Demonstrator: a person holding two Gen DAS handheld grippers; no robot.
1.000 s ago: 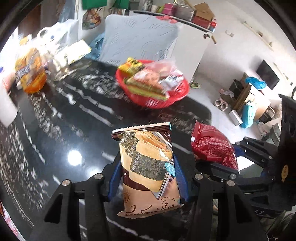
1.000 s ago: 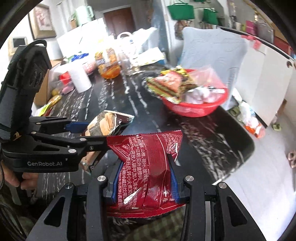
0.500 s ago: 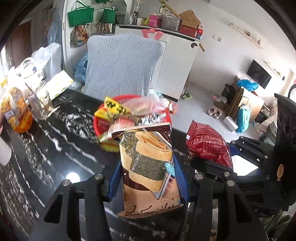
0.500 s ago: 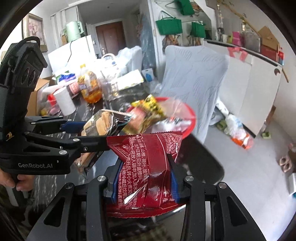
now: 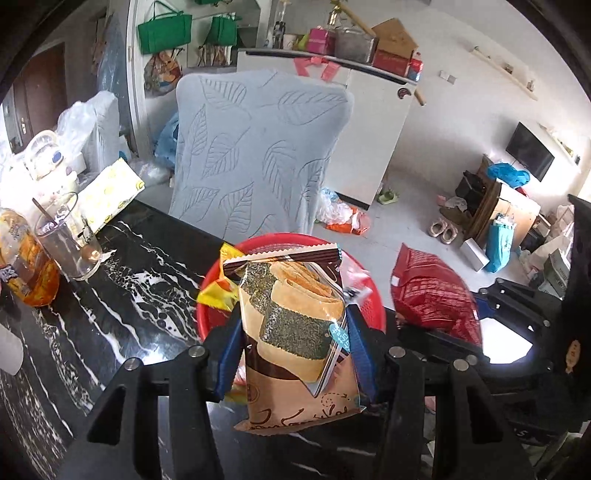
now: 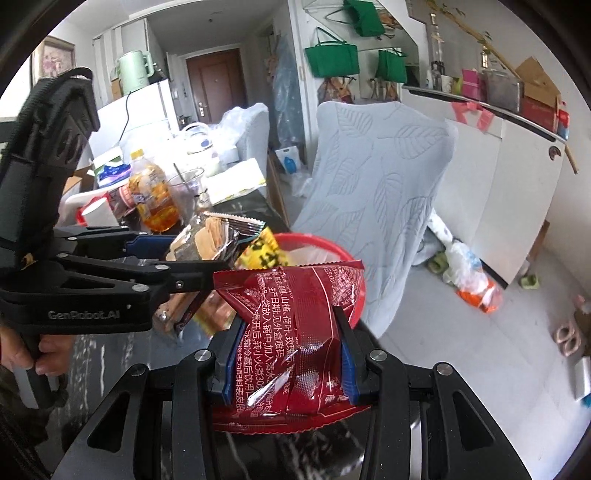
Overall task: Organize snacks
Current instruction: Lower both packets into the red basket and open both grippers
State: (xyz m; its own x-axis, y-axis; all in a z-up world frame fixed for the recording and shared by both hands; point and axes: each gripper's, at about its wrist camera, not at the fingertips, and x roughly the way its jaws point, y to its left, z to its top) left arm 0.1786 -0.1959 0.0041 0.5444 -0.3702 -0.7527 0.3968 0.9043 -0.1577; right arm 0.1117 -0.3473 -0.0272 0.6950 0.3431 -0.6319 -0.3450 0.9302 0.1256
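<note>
1. While it points down over the black marble table (image 5: 122,295), the left gripper (image 5: 291,343) is clamped on a brown seaweed-roll snack packet (image 5: 295,325), its blue pads pressing the packet's two sides; the packet stands upright between them, its crimped top edge uppermost.
2. Beside it, the right gripper (image 6: 286,354) is clenched on a red snack packet (image 6: 295,332) printed with white characters, the pads pinching it at mid-height so the foil crumples.
3. From the right wrist view, a hand (image 6: 26,354) shows at the left edge, wrapped around the left gripper's handle.
4. Just past both packets, a red basket (image 5: 210,295) sits near the table's far edge, towards its right corner; a yellow packet (image 5: 218,291) and clear-wrapped snacks lie in it. Both held packets hang in front of the basket, and whether they touch it cannot be told.
5. Farther left on the table stand a clear glass (image 5: 70,240) with a spoon in it and, beside it, an orange drink bottle (image 5: 26,266).
6. Beyond the far edge, a chair back under a pale blue leaf-patterned cover (image 5: 255,155) faces the table.
7. Behind the chair, a white cabinet (image 5: 376,129) carries boxes on top, and green bags (image 5: 166,31) hang on the wall.
</note>
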